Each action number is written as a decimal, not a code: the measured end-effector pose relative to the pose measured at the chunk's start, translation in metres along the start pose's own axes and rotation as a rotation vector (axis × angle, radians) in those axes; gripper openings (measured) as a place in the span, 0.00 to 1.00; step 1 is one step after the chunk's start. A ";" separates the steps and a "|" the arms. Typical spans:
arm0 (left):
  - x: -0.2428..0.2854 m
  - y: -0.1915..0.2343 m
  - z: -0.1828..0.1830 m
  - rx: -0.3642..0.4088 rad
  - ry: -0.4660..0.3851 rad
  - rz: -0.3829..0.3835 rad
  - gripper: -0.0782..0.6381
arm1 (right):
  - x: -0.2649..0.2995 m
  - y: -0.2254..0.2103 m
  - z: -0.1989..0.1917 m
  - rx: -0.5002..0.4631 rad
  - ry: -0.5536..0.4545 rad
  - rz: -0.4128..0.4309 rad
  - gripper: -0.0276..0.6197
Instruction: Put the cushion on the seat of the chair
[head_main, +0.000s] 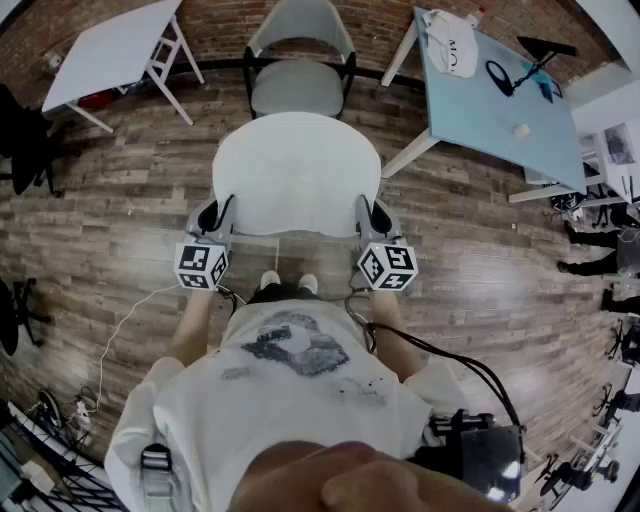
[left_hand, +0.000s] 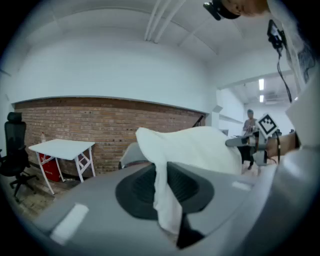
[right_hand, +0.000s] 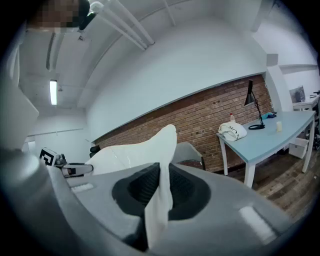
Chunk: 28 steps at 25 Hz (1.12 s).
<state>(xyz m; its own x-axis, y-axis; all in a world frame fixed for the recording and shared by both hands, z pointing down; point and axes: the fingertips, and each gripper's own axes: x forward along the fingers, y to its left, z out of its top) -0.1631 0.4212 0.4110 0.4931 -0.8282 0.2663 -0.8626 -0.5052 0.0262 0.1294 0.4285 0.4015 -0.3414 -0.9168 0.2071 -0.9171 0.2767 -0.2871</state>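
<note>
A white, round, padded fabric cushion (head_main: 297, 175) is held in the air, roughly flat, at the centre of the head view, straight ahead of the person. It is not yet on the chair.

The left gripper (head_main: 222, 216) grips the cushion's rim at about eight o'clock, and the right gripper (head_main: 372, 216) grips it at about four o'clock. Each gripper view shows a thin fold of white fabric clamped between jaws set narrow, with the cushion's body swelling out beyond them.

The cushion looks light and soft. Its rim crushes thin in the jaws, yet the disc keeps its shape between the two grips, so it seems to have some body. The cloth should give fair friction and is not fragile. Two opposite points on the rim, as held here, look like the best places to take it. Held at one point only, it would probably flop.

At twelve o'clock from the cushion stands a grey padded chair (head_main: 300, 60) with a curved back and a bare seat. A white table (head_main: 115, 45) stands at ten o'clock. A pale blue table (head_main: 500, 100) at two o'clock carries a white cloth item (head_main: 452, 45). The wood-plank floor (head_main: 130, 220) runs to a brick wall.
</note>
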 end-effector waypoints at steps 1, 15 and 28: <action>0.002 0.000 0.001 0.001 0.001 0.003 0.17 | 0.001 -0.001 0.001 0.001 0.000 0.000 0.11; 0.000 -0.003 0.003 0.000 -0.003 0.034 0.17 | 0.001 -0.006 0.003 0.023 0.002 0.019 0.11; 0.014 -0.026 0.010 0.026 -0.008 0.030 0.17 | -0.013 -0.031 0.007 0.054 -0.018 0.011 0.11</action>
<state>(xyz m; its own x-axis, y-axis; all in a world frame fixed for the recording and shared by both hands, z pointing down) -0.1323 0.4205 0.4042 0.4680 -0.8450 0.2587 -0.8739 -0.4861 -0.0071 0.1638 0.4293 0.4010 -0.3477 -0.9187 0.1872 -0.9006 0.2717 -0.3393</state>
